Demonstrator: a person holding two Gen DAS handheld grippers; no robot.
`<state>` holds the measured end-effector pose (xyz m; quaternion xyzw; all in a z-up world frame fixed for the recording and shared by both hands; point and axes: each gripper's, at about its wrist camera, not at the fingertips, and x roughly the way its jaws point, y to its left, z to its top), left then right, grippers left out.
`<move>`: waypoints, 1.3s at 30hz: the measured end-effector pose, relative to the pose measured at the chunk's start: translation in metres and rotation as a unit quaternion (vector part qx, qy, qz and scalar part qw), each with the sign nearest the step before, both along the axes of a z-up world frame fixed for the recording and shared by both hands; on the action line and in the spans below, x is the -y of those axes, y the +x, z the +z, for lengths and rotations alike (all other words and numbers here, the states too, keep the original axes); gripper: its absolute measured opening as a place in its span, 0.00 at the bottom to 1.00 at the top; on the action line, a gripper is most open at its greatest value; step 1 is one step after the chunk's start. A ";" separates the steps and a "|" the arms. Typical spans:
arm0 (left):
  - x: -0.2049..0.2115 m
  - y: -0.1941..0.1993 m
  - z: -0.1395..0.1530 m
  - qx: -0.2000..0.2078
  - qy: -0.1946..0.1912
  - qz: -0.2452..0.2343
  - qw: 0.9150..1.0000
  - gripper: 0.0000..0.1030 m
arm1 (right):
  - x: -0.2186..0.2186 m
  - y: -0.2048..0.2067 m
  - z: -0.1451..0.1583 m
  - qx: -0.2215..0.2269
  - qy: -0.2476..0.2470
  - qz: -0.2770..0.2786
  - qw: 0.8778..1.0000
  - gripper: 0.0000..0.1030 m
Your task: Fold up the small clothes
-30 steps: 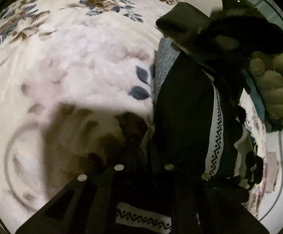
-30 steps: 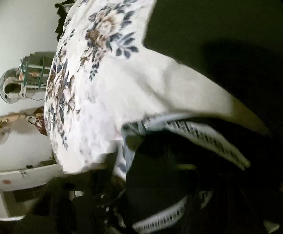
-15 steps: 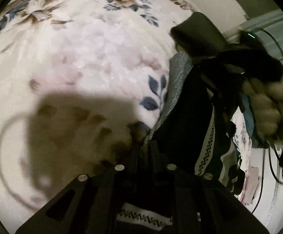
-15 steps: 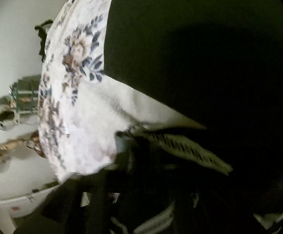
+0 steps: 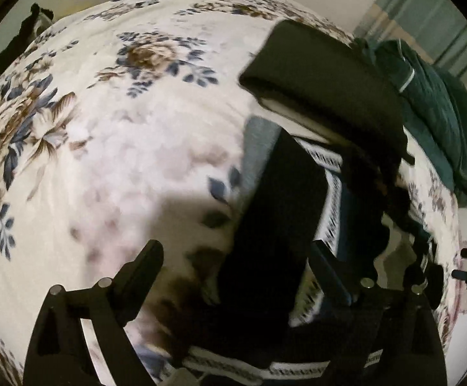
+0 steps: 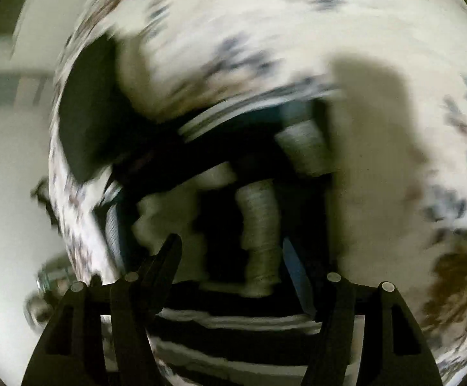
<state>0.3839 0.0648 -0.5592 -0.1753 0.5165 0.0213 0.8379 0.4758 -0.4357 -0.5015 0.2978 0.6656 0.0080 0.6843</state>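
Between the left gripper's [image 5: 236,267] fingers, which are spreading and press on nothing, the dark garment [image 5: 278,212] with its white patterned band lies on the bed [image 5: 120,148], reaching toward 12 o'clock. The right gripper [image 6: 230,254] is also opening over the same dark-and-white cloth in a badly smeared view; its fingers seem to clamp nothing. At 1 o'clock of the left gripper sits a dark folded piece [image 5: 323,93], and a green pile [image 5: 439,119] beyond at 2 o'clock. The risk: a fingertip snagging cloth while lifting away would drag the fold open; the soft bed lets layers slide.
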 end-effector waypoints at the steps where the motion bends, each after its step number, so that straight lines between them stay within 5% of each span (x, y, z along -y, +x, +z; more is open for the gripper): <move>1: 0.008 -0.004 -0.001 -0.003 0.003 -0.002 1.000 0.89 | 0.025 0.005 -0.007 0.002 0.000 -0.016 1.000 0.65; 5: 0.042 -0.031 -0.003 -0.021 0.043 0.009 0.999 0.89 | 0.084 0.044 -0.056 0.011 0.050 -0.026 0.998 0.65; 8: 0.064 -0.056 -0.003 -0.033 0.089 0.030 0.995 0.89 | 0.089 0.072 -0.097 -0.009 0.119 -0.009 0.993 0.65; 9: 0.071 -0.064 -0.002 -0.037 0.101 0.038 0.993 0.89 | 0.083 0.076 -0.107 -0.018 0.134 0.006 0.991 0.57; 10: 0.076 -0.072 -0.002 -0.040 0.111 0.046 0.992 0.89 | 0.079 0.079 -0.107 -0.011 0.130 0.021 0.991 0.07; 12: 0.085 -0.088 -0.001 -0.047 0.118 0.061 0.990 0.89 | 0.065 0.083 -0.099 0.002 0.072 0.063 0.995 0.07; 15: 0.098 -0.106 -0.001 -0.062 0.111 0.072 0.989 0.89 | 0.082 0.099 -0.081 0.035 0.027 0.043 0.998 0.06; 20: 0.138 -0.130 -0.004 -0.086 0.124 0.028 0.988 0.89 | 0.073 0.121 -0.104 -0.029 0.031 0.087 0.995 0.10; 24: 0.188 -0.166 -0.004 -0.118 0.087 -0.028 0.989 0.89 | 0.086 0.108 -0.079 -0.026 0.064 0.085 0.994 0.54; 25: 0.205 -0.178 -0.005 -0.129 0.073 -0.047 0.988 0.89 | 0.093 0.099 -0.072 -0.025 0.068 0.083 0.994 0.56; 28: 0.265 -0.221 -0.015 -0.169 0.037 -0.105 0.979 0.89 | 0.119 0.059 -0.054 -0.037 0.068 0.093 0.993 0.56; 31: 0.336 -0.263 -0.038 -0.218 -0.011 -0.173 0.960 0.89 | 0.148 0.024 -0.047 -0.062 0.054 0.092 0.992 0.56; 35: 0.403 -0.290 -0.063 -0.230 -0.026 -0.228 0.946 0.88 | 0.185 -0.008 -0.046 -0.077 0.031 0.092 0.992 0.56; 38: 0.423 -0.291 -0.074 -0.207 0.022 -0.236 0.949 0.57 | 0.199 -0.014 -0.057 -0.083 0.040 0.091 0.992 0.56; 39: 0.423 -0.290 -0.075 -0.200 0.043 -0.227 0.952 0.28 | 0.202 -0.012 -0.059 -0.080 0.044 0.092 0.992 0.56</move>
